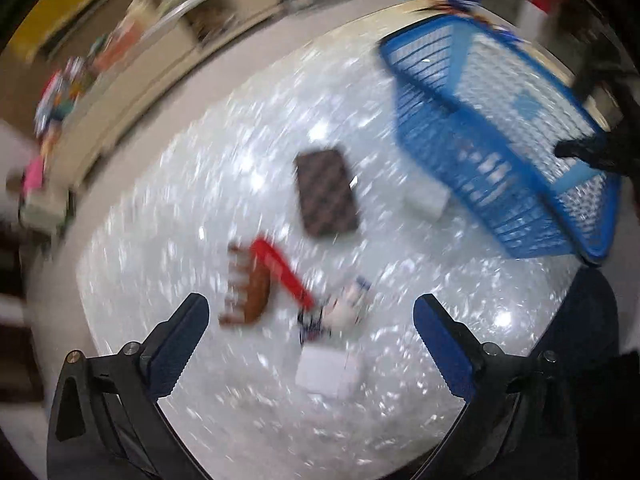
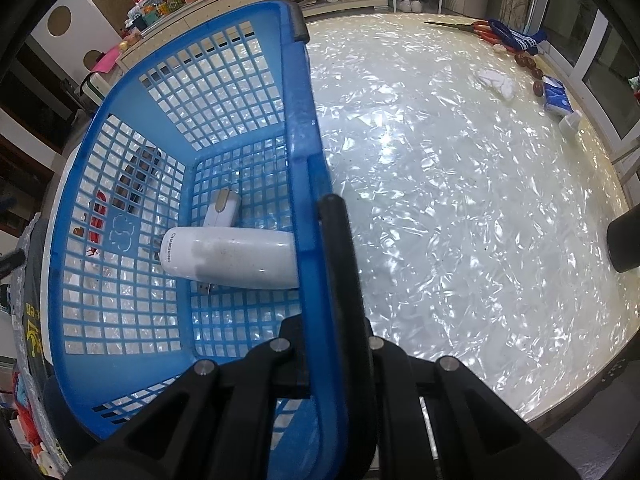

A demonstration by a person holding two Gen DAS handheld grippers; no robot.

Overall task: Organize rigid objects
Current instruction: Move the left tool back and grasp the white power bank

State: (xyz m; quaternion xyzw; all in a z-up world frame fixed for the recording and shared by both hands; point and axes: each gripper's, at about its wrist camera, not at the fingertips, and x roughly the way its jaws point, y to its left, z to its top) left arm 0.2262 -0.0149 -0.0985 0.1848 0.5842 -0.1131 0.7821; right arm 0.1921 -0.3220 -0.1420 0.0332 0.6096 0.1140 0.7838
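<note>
Left wrist view, heavily motion-blurred. Left claw (image 1: 311, 320) stands wide, nothing between its blue-padded fingers (image 1: 176, 344). It hangs over the glossy pearl-white tabletop (image 1: 200, 184). Loose items on the tabletop: dark patterned flat case (image 1: 326, 194) at frame centre; red comb (image 1: 282, 270) below and left of it, touching or overlapping a brown toothed clip (image 1: 246, 292); a blue-and-white item (image 1: 340, 312) just right of the comb's lower end, too blurred to name; white box (image 1: 328, 372) at lower centre; second white block (image 1: 426, 200) just beside the outer wall of the blue basket (image 1: 460, 148), which fills the upper right.

Right wrist view, sharp. Right claw (image 2: 326, 216) is clamped on the right-hand rim of the blue basket (image 2: 304, 160), with one black finger (image 2: 336, 264) on the rim's outer side. In the basket: white oblong device with grey lettering (image 2: 232, 256) lying on its side against the right wall, white computer mouse (image 2: 222, 208) just above it, touching or nearly so. The dark case and red comb show dimly through the left lattice wall. Far upper right of the tabletop: scissors with red handles (image 2: 464, 26), blue fabric (image 2: 516, 38), tissue pack (image 2: 558, 98).
</note>
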